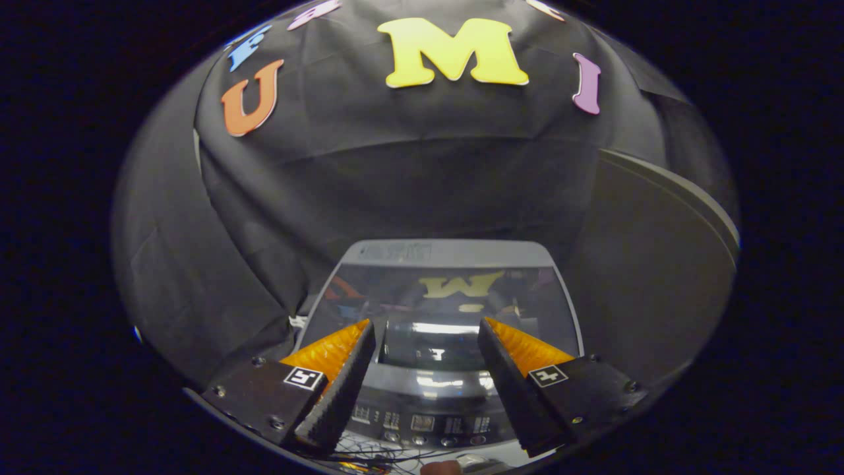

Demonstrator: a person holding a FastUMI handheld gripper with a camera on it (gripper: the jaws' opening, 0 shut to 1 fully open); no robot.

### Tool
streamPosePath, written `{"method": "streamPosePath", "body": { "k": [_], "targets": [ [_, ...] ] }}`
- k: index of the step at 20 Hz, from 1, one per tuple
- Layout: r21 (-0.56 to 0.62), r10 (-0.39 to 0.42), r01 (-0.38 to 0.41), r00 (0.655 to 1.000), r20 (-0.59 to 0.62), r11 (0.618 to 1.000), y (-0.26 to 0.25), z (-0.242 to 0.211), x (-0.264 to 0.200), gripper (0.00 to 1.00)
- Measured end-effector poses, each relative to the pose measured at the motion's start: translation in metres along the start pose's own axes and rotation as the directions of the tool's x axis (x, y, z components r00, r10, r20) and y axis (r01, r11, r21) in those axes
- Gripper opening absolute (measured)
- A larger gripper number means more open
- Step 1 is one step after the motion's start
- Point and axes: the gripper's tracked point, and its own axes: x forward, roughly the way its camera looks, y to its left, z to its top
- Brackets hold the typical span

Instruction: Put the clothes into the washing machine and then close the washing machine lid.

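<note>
The grey top-loading washing machine stands just ahead of and below my fingers. Its glossy dark lid lies flat and mirrors the booth wall. The control panel with small buttons runs along the machine's near edge, between my fingers. My gripper hovers above the lid's near part, open, with nothing between its black fingers. I see no clothes outside the machine.
Black cloth hangs behind and to the left of the machine. A curved grey panel stands to the machine's right. Thin cables and a small reddish thing lie below the control panel.
</note>
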Motion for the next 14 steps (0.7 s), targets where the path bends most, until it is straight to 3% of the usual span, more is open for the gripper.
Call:
{"method": "streamPosePath", "body": {
  "k": [9, 14],
  "targets": [
    [-0.039, 0.039, -0.035, 0.993, 0.114, 0.999, -0.005, 0.013, -0.013, 0.98],
    [-0.089, 0.028, -0.01, 0.979, 0.204, 0.996, -0.031, 0.017, -0.025, 0.98]
  ]
}}
